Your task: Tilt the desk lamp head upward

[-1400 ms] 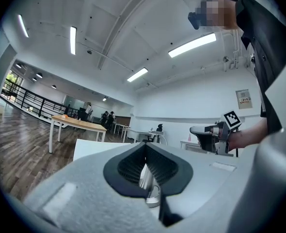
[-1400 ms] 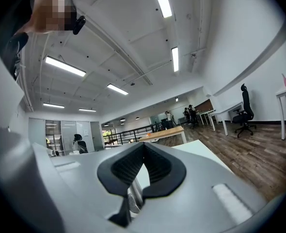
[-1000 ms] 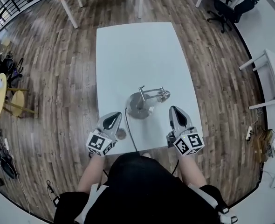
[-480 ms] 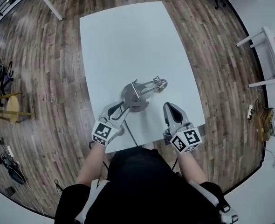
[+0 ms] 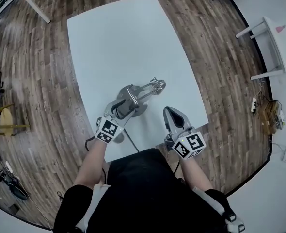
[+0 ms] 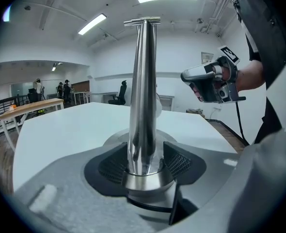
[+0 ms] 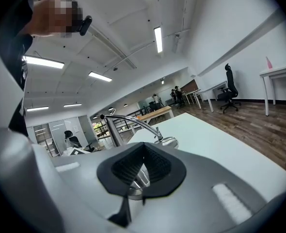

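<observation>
A silver desk lamp stands on the white table (image 5: 114, 38), with a round base (image 5: 139, 108), an upright post (image 6: 143, 81) and a thin arm running right to its small head (image 5: 157, 85). My left gripper (image 5: 121, 106) is at the post. Its jaws are opening, with the foot of the post between the black pads (image 6: 179, 161), which stand a little apart from it. My right gripper (image 5: 171, 114) hovers shut and empty to the right of the base. In the right gripper view the lamp head (image 7: 166, 141) hangs low over the table beyond the shut gripper (image 7: 142, 171).
The lamp's black cable (image 5: 132, 142) runs from the base to the near table edge. A white side table (image 5: 274, 38) stands on the wooden floor at right. More desks and an office chair (image 7: 229, 89) are farther off. People stand in the far background.
My left gripper has moved forward from the near table edge to the lamp post and its jaws have opened around it. The right gripper stayed shut in about the same place.
</observation>
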Action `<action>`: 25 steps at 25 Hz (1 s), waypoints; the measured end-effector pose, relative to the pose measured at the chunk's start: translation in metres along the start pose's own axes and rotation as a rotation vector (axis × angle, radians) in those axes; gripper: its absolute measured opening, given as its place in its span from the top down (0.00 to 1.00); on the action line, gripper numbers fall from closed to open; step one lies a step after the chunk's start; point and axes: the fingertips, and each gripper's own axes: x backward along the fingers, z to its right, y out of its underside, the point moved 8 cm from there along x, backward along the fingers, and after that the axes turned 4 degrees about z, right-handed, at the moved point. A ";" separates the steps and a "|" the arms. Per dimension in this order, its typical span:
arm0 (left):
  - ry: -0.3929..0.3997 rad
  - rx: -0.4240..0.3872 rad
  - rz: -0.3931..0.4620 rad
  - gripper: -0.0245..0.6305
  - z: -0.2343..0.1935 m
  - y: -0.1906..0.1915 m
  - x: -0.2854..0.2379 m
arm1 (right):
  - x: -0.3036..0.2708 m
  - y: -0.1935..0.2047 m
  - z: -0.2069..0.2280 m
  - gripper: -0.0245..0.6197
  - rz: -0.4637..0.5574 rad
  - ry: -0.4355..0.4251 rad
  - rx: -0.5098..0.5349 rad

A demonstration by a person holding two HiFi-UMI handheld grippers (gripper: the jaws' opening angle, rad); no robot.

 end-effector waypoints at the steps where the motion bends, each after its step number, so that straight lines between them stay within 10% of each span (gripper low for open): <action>1: 0.008 0.000 0.002 0.59 0.000 0.000 -0.002 | 0.000 0.000 -0.001 0.95 0.002 -0.001 -0.004; 11: 0.018 -0.060 -0.016 0.59 0.002 0.001 -0.012 | -0.010 0.000 0.000 0.95 0.035 -0.027 -0.157; 17: 0.038 -0.043 -0.030 0.59 0.004 0.003 -0.018 | -0.034 -0.003 0.013 0.72 0.052 -0.156 -0.574; 25: 0.010 -0.021 -0.035 0.59 0.004 0.004 -0.014 | -0.067 0.005 0.027 0.64 0.113 -0.222 -1.206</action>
